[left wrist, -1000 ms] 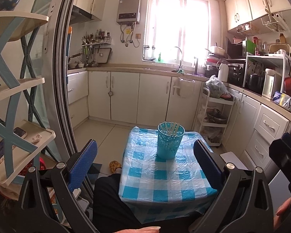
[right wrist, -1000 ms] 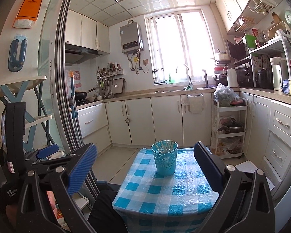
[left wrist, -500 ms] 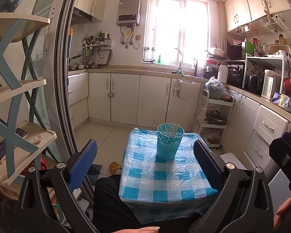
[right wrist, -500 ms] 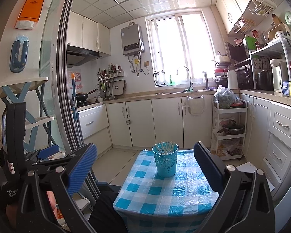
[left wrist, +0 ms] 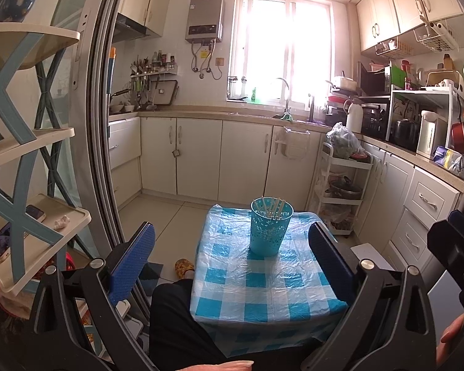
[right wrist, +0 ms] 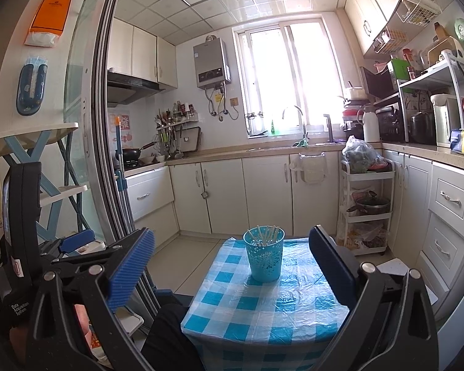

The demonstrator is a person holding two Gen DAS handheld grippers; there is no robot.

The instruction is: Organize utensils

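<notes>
A turquoise perforated utensil cup stands upright near the far edge of a small table with a blue-and-white checked cloth. Several pale chopsticks stick up inside the cup. My left gripper is open, held back above the table's near edge, with nothing between its blue pads. My right gripper is open too, raised above the near side of the table, empty. No loose utensils lie on the cloth.
A person's dark-trousered knee sits against the table's left near corner. A sliding door frame and blue-and-cream shelf rack stand on the left. A white trolley and cabinets line the right.
Both grippers have tilted up and drawn back slightly, so the table and cup sit a little lower in each view. Both stay open and empty.
</notes>
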